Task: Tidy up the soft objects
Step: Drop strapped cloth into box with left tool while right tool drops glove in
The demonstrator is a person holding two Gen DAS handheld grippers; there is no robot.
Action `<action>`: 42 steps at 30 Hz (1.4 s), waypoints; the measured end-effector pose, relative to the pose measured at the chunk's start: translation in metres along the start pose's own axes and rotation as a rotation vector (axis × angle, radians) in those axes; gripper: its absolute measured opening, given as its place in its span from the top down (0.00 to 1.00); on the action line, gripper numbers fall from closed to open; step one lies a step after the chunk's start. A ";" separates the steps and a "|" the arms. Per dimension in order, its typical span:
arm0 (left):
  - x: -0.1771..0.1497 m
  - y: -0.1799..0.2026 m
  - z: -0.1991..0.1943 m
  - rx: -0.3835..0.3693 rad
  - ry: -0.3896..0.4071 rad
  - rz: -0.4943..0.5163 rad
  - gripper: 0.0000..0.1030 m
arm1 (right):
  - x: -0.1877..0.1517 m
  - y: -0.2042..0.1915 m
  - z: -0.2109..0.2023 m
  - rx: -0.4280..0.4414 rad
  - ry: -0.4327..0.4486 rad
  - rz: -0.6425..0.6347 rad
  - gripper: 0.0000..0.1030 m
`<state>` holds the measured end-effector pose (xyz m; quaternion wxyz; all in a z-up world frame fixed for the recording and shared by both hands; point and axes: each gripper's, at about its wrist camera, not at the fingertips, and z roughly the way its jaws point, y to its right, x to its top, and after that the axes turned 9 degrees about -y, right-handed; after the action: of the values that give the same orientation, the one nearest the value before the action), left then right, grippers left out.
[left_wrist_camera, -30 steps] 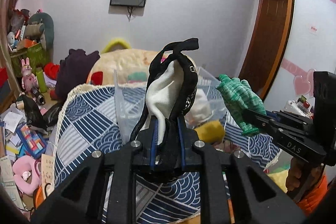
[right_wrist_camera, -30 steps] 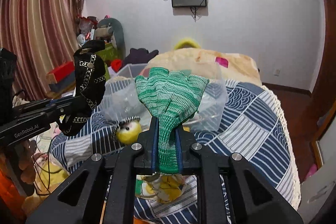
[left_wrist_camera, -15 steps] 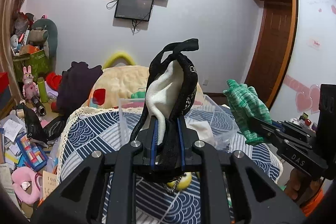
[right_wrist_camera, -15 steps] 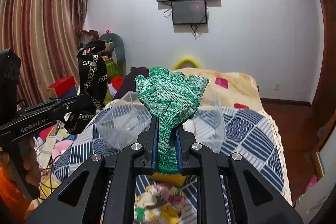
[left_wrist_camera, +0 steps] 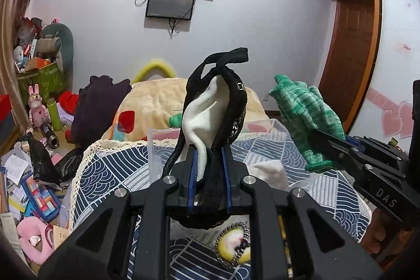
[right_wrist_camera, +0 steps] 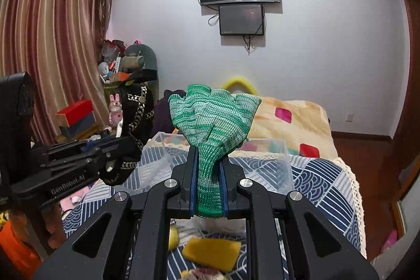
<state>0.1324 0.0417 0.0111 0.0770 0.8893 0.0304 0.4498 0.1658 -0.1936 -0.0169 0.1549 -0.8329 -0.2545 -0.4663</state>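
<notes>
My left gripper (left_wrist_camera: 209,152) is shut on a black and white fabric bundle (left_wrist_camera: 215,106) with a chain trim, held up above the bed; it also shows in the right wrist view (right_wrist_camera: 136,117). My right gripper (right_wrist_camera: 208,151) is shut on a green knitted glove (right_wrist_camera: 214,117), held upright; the glove shows at the right of the left wrist view (left_wrist_camera: 307,120). A clear plastic bin (right_wrist_camera: 278,162) sits on the blue patterned blanket (right_wrist_camera: 323,180) beyond both grippers.
A white cloth (left_wrist_camera: 270,172) lies in the bin. A yellow sponge (right_wrist_camera: 212,252) and a round yellow toy (left_wrist_camera: 233,246) lie on the blanket below the grippers. A beige quilt (right_wrist_camera: 291,112) covers the far bed. Clutter fills the floor (left_wrist_camera: 23,175) at left.
Both grippers have risen and tilted upward with their items still held. The bin and blanket now sit lower in both views.
</notes>
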 end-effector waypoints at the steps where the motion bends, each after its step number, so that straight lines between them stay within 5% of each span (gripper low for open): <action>1: 0.001 -0.001 0.004 0.002 -0.008 -0.002 0.84 | 0.001 -0.001 0.005 -0.002 -0.007 -0.002 0.87; 23: -0.011 -0.008 0.075 0.016 -0.198 0.005 0.82 | -0.009 -0.001 0.083 -0.011 -0.246 0.016 0.87; 29: -0.014 -0.006 0.069 0.013 -0.203 0.015 0.65 | -0.010 -0.003 0.085 -0.017 -0.269 -0.003 0.87; 34: -0.013 -0.010 0.062 -0.001 -0.199 -0.002 0.50 | -0.010 0.000 0.081 -0.011 -0.283 0.005 0.77; 42: -0.013 -0.008 0.040 -0.012 -0.165 0.004 0.43 | -0.009 0.002 0.059 0.001 -0.235 0.005 0.63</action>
<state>0.1570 0.0437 -0.0234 0.0835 0.9230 0.0193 0.3751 0.2044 -0.1690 -0.0547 0.1258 -0.8824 -0.2690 -0.3650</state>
